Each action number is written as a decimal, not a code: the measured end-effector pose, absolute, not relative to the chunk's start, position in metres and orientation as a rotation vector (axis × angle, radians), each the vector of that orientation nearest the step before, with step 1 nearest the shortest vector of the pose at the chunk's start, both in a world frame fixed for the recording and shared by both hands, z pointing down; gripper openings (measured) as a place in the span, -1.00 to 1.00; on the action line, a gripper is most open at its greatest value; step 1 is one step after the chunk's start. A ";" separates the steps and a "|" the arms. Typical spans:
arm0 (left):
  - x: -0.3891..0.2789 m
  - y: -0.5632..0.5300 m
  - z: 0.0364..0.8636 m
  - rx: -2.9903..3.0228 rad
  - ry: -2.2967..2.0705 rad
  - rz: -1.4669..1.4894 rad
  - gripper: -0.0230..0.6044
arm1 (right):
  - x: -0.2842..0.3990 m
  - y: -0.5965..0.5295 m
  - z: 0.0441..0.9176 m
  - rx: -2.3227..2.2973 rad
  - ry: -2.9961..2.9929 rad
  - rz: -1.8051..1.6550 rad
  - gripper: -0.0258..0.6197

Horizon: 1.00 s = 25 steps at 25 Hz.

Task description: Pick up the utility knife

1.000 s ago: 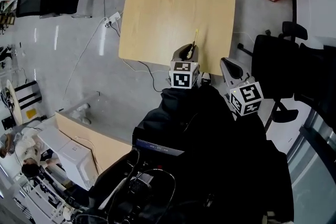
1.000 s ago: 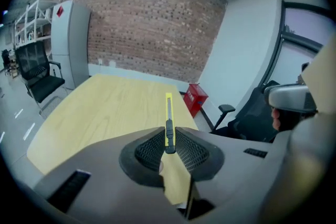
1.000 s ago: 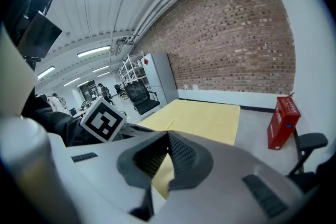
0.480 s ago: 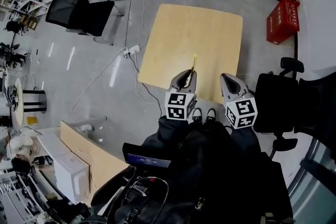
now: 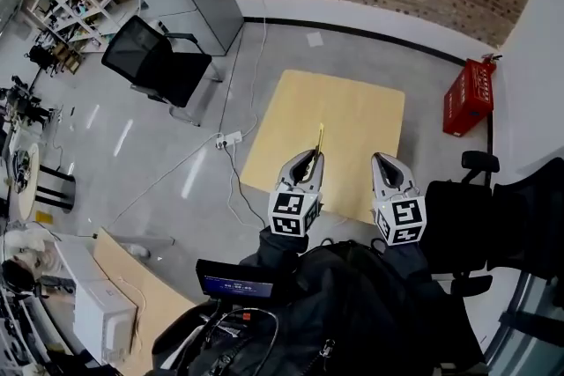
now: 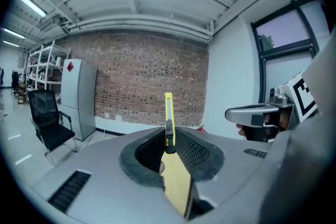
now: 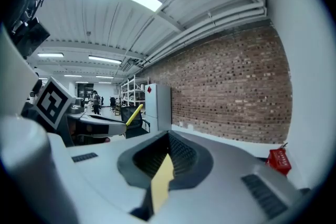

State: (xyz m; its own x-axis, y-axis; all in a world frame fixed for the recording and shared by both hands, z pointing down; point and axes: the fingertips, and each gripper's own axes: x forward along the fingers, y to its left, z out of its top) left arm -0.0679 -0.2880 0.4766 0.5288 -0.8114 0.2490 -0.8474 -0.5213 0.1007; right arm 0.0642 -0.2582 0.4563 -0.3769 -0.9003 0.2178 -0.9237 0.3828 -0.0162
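One utility knife [image 6: 168, 118], pinched low on its body in my left tool [image 5: 308, 161], rides clear above the single worktop [image 5: 352, 114], tip pointing away from me, probably for safety. Two tools in all: my right tool [image 5: 385, 165] hangs beside it, jaws together on nothing.
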 end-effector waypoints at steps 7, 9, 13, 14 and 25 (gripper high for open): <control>-0.075 -0.290 0.436 2.608 -1.459 0.132 -0.73 | 0.060 -0.257 0.426 1.670 -2.498 0.087 -0.91; -0.076 -0.290 0.430 2.617 -1.467 0.114 -0.73 | 0.062 -0.257 0.420 1.686 -2.502 0.065 -0.91; -0.078 -0.290 0.421 2.621 -1.480 0.083 -0.73 | 0.067 -0.257 0.409 1.717 -2.511 0.039 -0.91; -0.078 -0.290 0.419 2.621 -1.483 0.075 -0.73 | 0.069 -0.256 0.408 1.722 -2.514 0.036 -0.91; -0.075 -0.283 0.401 2.658 -1.498 0.028 -0.73 | 0.064 -0.254 0.395 1.698 -2.570 -0.016 -0.91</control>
